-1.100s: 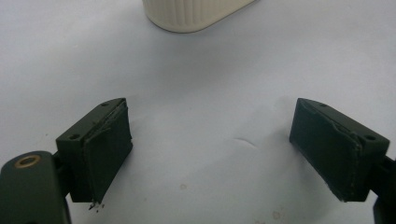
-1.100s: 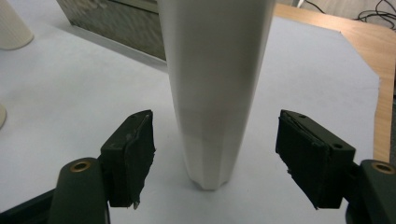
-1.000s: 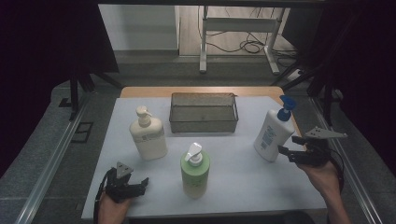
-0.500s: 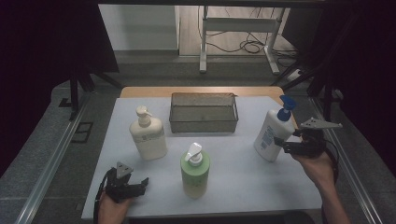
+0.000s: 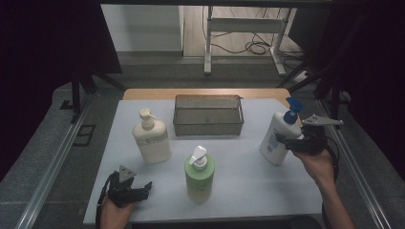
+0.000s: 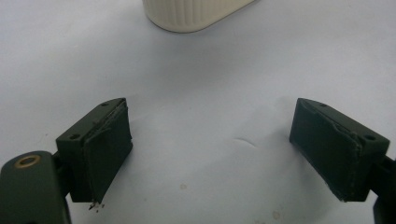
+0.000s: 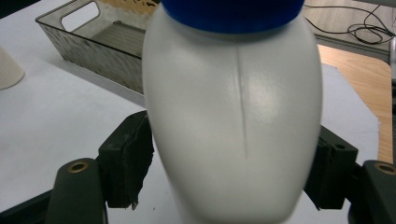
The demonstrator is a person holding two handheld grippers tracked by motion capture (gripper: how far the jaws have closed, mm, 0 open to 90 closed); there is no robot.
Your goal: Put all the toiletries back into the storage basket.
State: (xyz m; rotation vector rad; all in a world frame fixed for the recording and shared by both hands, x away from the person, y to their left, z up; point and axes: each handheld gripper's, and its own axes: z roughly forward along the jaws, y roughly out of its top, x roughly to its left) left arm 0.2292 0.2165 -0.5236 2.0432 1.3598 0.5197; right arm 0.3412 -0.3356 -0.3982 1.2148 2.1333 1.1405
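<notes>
- Gripping the white bottle (image 7: pixel 232 116) with a blue cap, the right tool (image 5: pixel 292 141) clenched its sides.
- Left tool (image 6: pixel 229 154) rested released on the bench (image 5: pixel 248 176).
- No label writing was readable.

High view dim, dark surround; white rounded plastic bottle with blue cap (image 7: pixel 233 116) close between the right gripper's jaws shows soft glare, slight blur.

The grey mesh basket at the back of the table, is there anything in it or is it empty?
Empty. In the high view the basket shows only its bare mesh floor, and all three pump bottles stand outside it on the white table.
</notes>
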